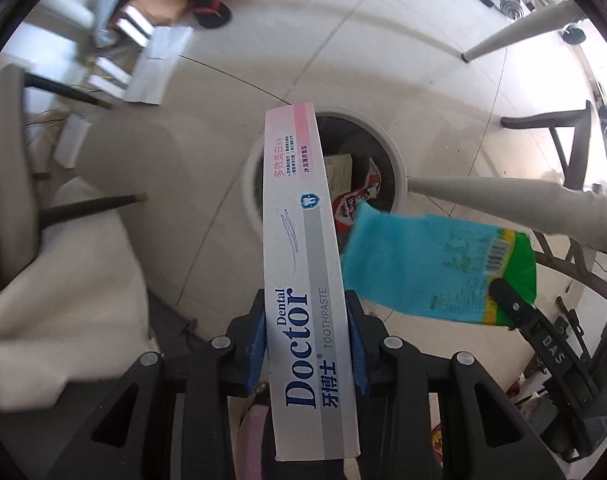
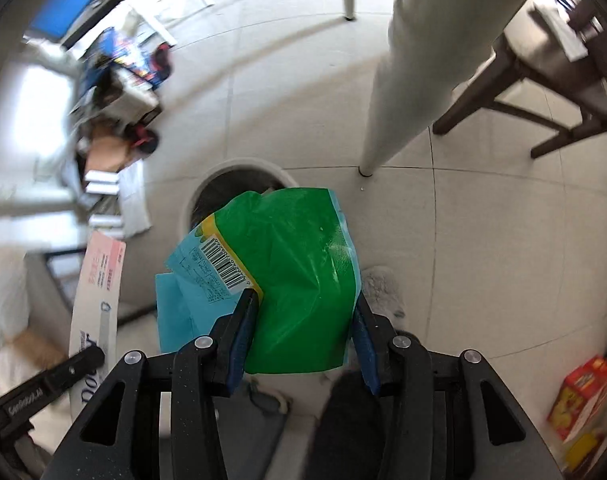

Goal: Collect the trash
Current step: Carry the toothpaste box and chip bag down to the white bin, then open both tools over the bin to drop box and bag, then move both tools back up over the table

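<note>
My left gripper is shut on a long white "Dental Doctor" toothpaste box, which points out over the round white trash bin on the floor. The bin holds a red snack wrapper and a card. My right gripper is shut on a green and blue plastic bag, held above the same bin. The bag also shows in the left wrist view, and the toothpaste box in the right wrist view.
White table legs stand near the bin. Dark wooden chairs are to the right, a beige chair to the left. Boxes and clutter lie at the far left. A red and yellow carton lies on the floor.
</note>
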